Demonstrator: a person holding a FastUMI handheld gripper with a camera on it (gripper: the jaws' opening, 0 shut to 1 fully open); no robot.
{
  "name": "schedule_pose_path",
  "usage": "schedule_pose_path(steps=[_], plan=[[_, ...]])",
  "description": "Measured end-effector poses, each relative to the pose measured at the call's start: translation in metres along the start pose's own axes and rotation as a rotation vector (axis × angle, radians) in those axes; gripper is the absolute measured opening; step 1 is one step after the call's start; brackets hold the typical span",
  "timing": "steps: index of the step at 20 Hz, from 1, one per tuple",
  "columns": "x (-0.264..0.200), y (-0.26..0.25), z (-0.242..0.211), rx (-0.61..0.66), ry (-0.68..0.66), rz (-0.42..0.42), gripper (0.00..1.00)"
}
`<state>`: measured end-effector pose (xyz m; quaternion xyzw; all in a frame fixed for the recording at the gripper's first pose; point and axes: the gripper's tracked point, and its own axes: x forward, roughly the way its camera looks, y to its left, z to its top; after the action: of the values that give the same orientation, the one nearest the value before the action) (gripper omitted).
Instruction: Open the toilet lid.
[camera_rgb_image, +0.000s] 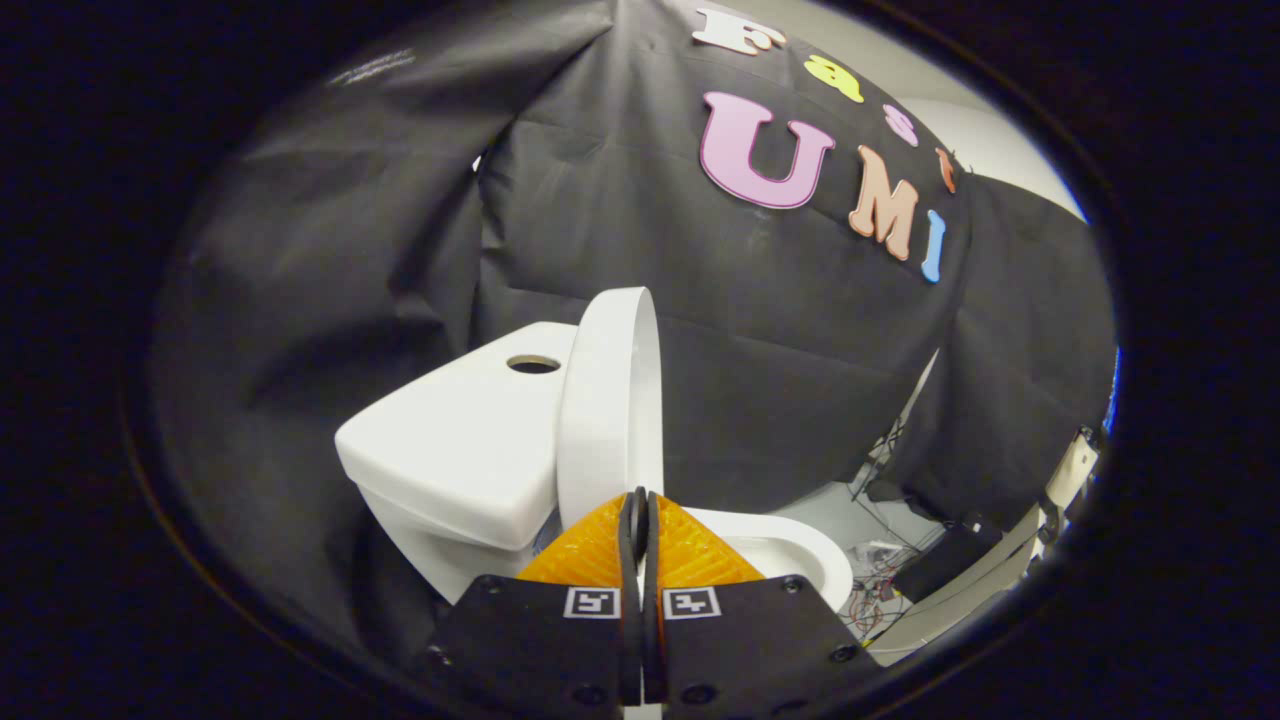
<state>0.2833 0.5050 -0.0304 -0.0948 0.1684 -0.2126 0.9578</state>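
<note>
The toilet lid (610, 400) stands raised, close to upright, its back near the front of the white cistern (470, 450), just ahead of the gripper (638, 498). The gripper's two fingers are pressed together with nothing between them, their tips close under the lid's lower edge; contact cannot be made out. To the right, past the fingers, the open rim of the toilet bowl (800, 555) is exposed. Judging by the lid's position, the opening appears essentially done, with little left but to draw the tool away.

1 toilet (470, 470), 1 lid (605, 400), 1 tongs (638, 500)
</note>
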Motion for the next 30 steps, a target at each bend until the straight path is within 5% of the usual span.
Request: schedule_pose_path(steps=[2, 4, 7, 13, 21, 30], plan=[[0.004, 0.007, -0.001, 0.025, -0.017, 0.025, 0.02], [0.005, 0.005, -0.001, 0.021, -0.019, 0.016, 0.14], [0.007, 0.017, 0.008, -0.018, -0.041, 0.079, 0.14], [-0.013, 0.023, 0.022, -0.047, -0.093, 0.163, 0.99], [-0.036, 0.021, 0.015, 0.060, -0.096, 0.286, 0.98], [-0.045, -0.008, -0.018, 0.014, -0.112, 0.368, 0.98]])
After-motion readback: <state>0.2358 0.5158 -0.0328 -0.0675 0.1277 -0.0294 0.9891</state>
